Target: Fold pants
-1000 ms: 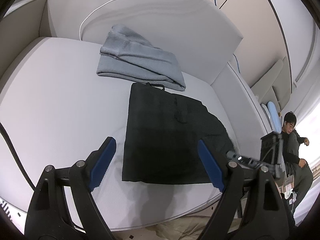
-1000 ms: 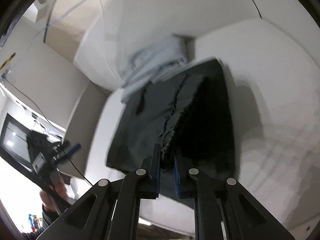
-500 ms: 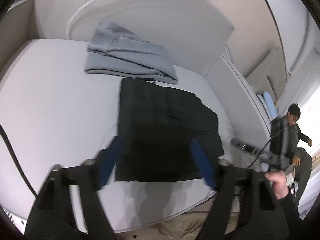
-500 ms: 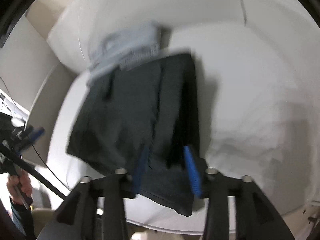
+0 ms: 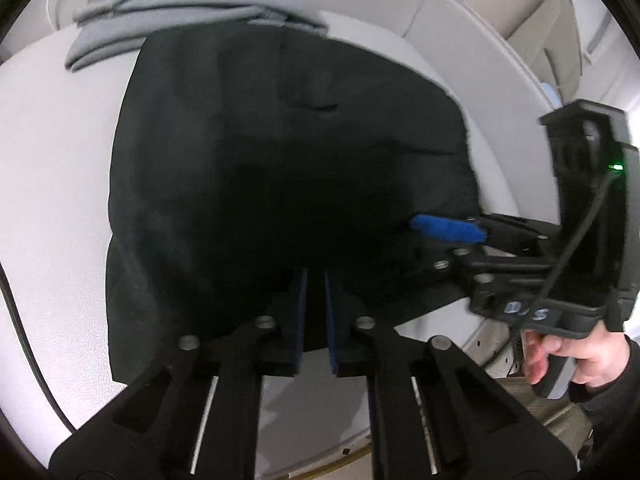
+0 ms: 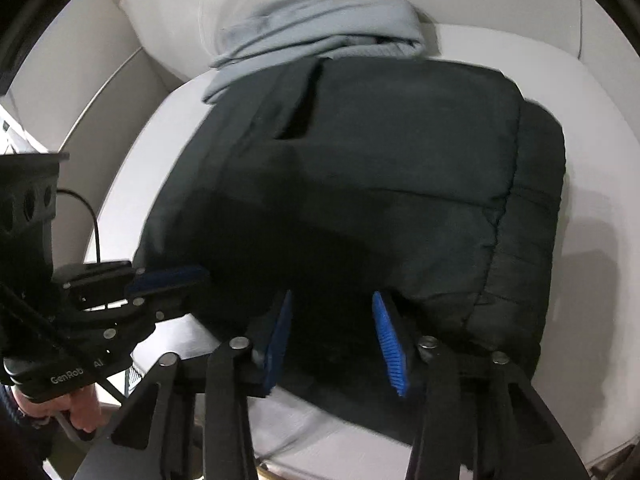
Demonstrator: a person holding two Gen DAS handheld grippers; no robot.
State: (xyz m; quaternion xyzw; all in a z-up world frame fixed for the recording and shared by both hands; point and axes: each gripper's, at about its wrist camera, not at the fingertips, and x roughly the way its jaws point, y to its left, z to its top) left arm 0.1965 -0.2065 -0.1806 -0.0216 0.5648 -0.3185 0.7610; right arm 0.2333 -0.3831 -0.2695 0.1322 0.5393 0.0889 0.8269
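Black pants (image 5: 280, 168) lie part-folded on the cushion (image 5: 48, 152), under both grippers. The left gripper (image 5: 316, 304) has just pinched shut on the near hem; a thin bite could slip. The right gripper (image 6: 332, 332), just narrowing, stands half-open over the hem, gripping nothing. Both tilt steeply down.

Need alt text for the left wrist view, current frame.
The left claw, jaws nearly together after just closing, is at the near edge of black folded pants on a white cushioned surface; fabric between the pads cannot be confirmed. The right claw reaches in from the right, and a folded grey garment lies behind the pants.
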